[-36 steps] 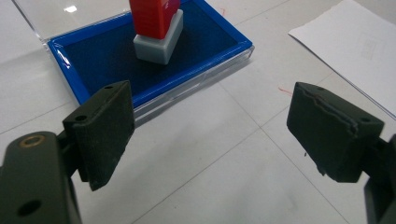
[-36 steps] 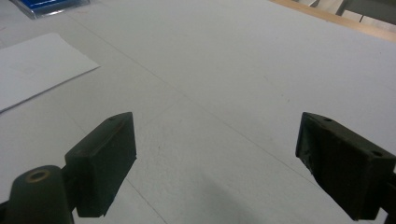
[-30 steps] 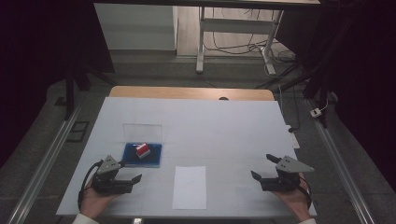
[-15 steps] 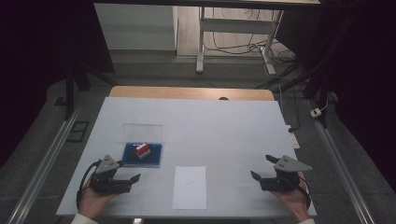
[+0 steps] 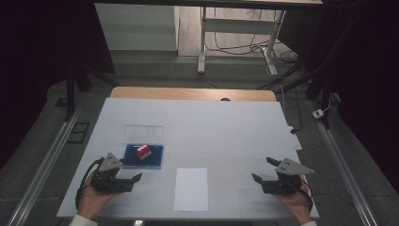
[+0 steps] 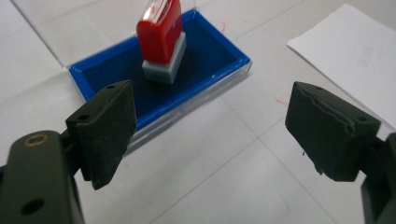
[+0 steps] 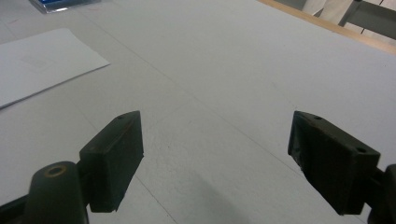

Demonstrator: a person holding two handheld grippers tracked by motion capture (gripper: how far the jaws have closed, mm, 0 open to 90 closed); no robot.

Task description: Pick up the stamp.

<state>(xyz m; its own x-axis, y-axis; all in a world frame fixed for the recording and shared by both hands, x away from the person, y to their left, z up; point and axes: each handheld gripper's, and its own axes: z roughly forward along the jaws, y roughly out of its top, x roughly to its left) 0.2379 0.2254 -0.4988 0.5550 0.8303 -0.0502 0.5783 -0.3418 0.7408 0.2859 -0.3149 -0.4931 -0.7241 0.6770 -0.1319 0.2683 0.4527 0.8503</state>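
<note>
A red stamp with a grey base [image 5: 143, 150] [image 6: 161, 37] stands in a blue ink pad tray [image 5: 155, 162] [image 6: 210, 56] at the table's front left. My left gripper [image 5: 129, 172] [image 6: 210, 126] is just in front of the tray, open and holding nothing, and it points at the tray. A white paper sheet [image 5: 190, 188] [image 6: 355, 51] [image 7: 37, 60] lies at the front centre. Resting near the front right of the table, my right gripper [image 5: 262, 169] [image 7: 215, 149] is open and empty over bare surface.
A clear lid [image 5: 143, 133] lies flat behind the ink pad. The white table top [image 5: 211, 127] has a wooden strip [image 5: 188, 93] along its far edge. Metal rails run along both sides, and a table frame and cables stand beyond.
</note>
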